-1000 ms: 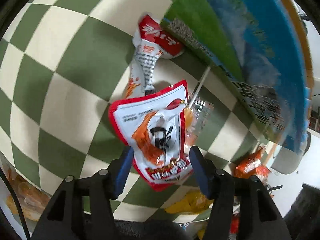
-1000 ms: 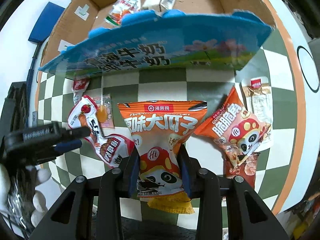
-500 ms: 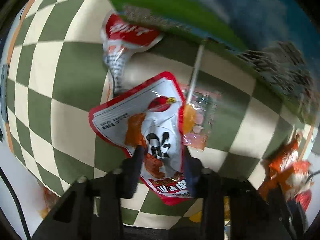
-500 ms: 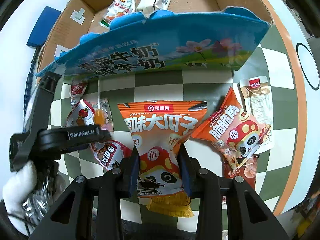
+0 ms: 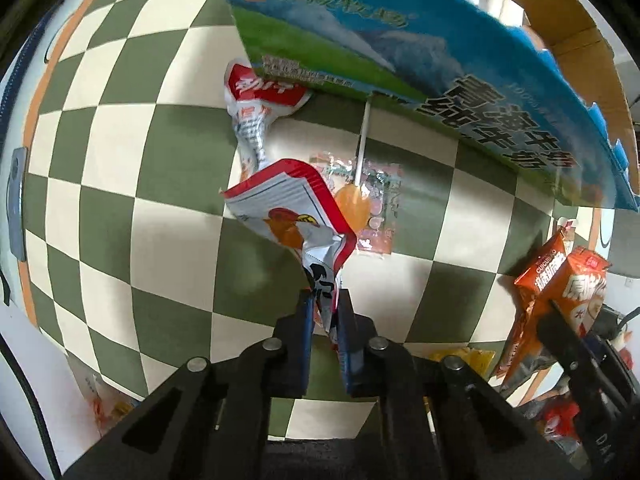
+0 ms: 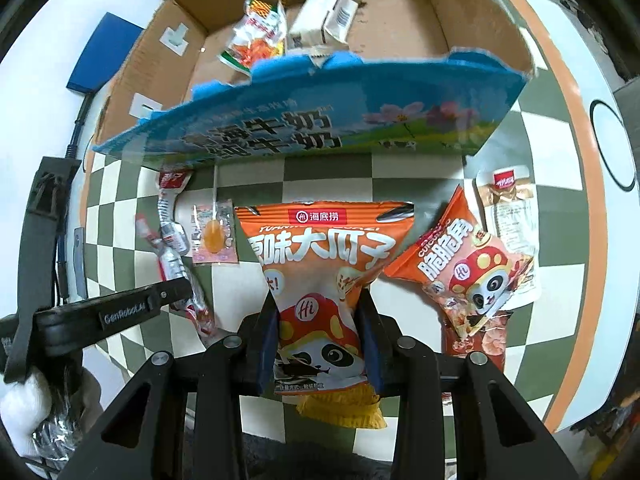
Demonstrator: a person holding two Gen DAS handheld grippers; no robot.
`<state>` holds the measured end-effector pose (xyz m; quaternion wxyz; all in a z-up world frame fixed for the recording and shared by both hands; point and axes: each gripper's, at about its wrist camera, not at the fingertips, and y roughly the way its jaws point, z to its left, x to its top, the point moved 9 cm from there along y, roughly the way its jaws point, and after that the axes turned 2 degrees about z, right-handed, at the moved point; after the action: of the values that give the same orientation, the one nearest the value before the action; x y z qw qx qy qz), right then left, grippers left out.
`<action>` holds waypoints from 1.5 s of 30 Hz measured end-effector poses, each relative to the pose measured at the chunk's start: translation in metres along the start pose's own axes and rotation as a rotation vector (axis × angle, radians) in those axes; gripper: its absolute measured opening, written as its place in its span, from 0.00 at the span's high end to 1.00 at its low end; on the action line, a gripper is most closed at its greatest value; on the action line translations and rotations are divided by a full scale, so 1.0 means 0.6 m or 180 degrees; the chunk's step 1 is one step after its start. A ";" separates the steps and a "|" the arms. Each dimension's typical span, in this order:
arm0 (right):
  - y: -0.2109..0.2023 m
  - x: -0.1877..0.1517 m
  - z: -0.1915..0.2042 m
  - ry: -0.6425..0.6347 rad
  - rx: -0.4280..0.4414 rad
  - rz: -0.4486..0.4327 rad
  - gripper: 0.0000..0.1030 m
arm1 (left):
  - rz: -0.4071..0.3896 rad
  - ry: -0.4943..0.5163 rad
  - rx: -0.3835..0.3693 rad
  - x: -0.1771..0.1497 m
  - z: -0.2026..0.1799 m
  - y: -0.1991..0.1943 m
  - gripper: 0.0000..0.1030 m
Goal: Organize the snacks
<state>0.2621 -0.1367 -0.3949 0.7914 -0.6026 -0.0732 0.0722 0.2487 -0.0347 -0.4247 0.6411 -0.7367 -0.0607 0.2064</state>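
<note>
Red-edged white foil, the red-and-white packet (image 5: 296, 216), is pinched by its lower end in the left gripper (image 5: 325, 308) and held lifted above the checked cloth (image 5: 120, 152). An orange seed bag (image 6: 320, 276) is clamped in the right gripper (image 6: 318, 320). A pick-up step is judged under way; next, both snacks need carrying over the blue wall of the carton (image 6: 400, 28) at the cloth's far edge.

Left gripper (image 5: 325, 309): black frame, blue pads on fingers (image 5: 306, 312), silver round screws, triangular cut-outs. Right gripper (image 6: 319, 322): same build. White "GenRobot.AI" lettering on left gripper's side, right view. White glove (image 6: 24, 404) on hand.
</note>
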 end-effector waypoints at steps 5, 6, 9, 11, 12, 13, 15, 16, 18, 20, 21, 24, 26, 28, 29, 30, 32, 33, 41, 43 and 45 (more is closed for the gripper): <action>0.004 0.004 0.001 -0.0019 -0.0028 0.0033 0.63 | -0.0009 -0.0071 -0.0090 -0.002 0.017 0.002 0.91; 0.004 0.005 0.002 -0.0015 -0.0024 0.0037 0.63 | -0.0001 -0.0074 -0.0094 -0.005 0.026 -0.001 0.91; -0.004 0.007 0.005 -0.0028 -0.0005 0.0002 0.63 | 0.0039 -0.0088 -0.0074 -0.023 0.057 0.001 0.90; -0.005 0.007 0.006 -0.0030 -0.0002 -0.0008 0.63 | 0.0071 -0.0131 -0.0115 -0.031 0.065 -0.001 0.87; -0.003 0.007 0.007 -0.0029 0.0009 0.0003 0.63 | 0.0075 -0.0169 -0.0140 -0.031 0.071 0.002 0.87; 0.001 0.007 0.008 -0.0032 0.0010 0.0017 0.63 | 0.0073 -0.0200 -0.0153 -0.028 0.075 0.004 0.87; 0.008 0.006 0.010 -0.0037 0.0014 0.0051 0.63 | 0.0055 -0.0235 -0.0323 -0.022 0.074 0.000 0.86; 0.013 0.006 0.012 -0.0039 0.0024 0.0071 0.63 | 0.0058 -0.0211 -0.0358 -0.016 0.069 0.000 0.82; 0.018 0.005 0.016 -0.0056 0.0020 0.0084 0.63 | 0.0095 -0.0201 -0.0417 -0.010 0.063 0.000 0.72; 0.020 0.005 0.020 -0.0072 0.0017 0.0088 0.63 | 0.0120 -0.0168 -0.0395 -0.005 0.058 0.005 0.62; 0.019 0.005 0.021 -0.0082 0.0012 0.0085 0.63 | 0.0109 -0.0162 -0.0413 -0.003 0.054 0.009 0.59; 0.016 0.006 0.024 -0.0101 -0.0002 0.0070 0.63 | 0.0117 -0.0155 -0.0408 -0.001 0.044 0.015 0.59; 0.015 0.007 0.023 -0.0100 -0.0014 0.0064 0.63 | 0.0124 -0.0135 -0.0396 0.000 0.036 0.020 0.59; 0.015 0.004 0.021 -0.0078 -0.0023 0.0107 0.63 | 0.0175 -0.0152 -0.0390 0.001 0.032 0.030 0.59; 0.016 0.004 0.019 -0.0063 -0.0021 0.0110 0.63 | 0.0204 -0.0166 -0.0384 0.005 0.030 0.035 0.59; 0.017 0.003 0.017 -0.0054 -0.0020 0.0114 0.63 | 0.0226 -0.0185 -0.0369 0.004 0.034 0.039 0.58; 0.020 0.002 0.014 -0.0028 -0.0014 0.0126 0.63 | 0.0264 -0.0231 -0.0319 0.006 0.036 0.050 0.55; 0.021 0.001 0.013 -0.0015 -0.0009 0.0131 0.63 | 0.0285 -0.0253 -0.0298 0.007 0.037 0.056 0.53; 0.026 -0.002 0.006 0.0064 -0.0001 0.0137 0.63 | 0.0310 -0.0180 0.0066 0.018 0.035 0.070 0.57; 0.024 -0.003 0.005 0.0073 -0.0005 0.0126 0.63 | 0.0252 -0.0122 0.0058 0.016 0.029 0.062 0.70; 0.021 -0.003 0.003 0.0092 0.0004 0.0111 0.63 | 0.0204 -0.0076 0.0039 0.013 0.027 0.051 0.76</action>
<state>0.2598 -0.1319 -0.4067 0.7914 -0.6043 -0.0512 0.0773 0.2441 -0.0225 -0.4574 0.6379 -0.7318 -0.0435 0.2359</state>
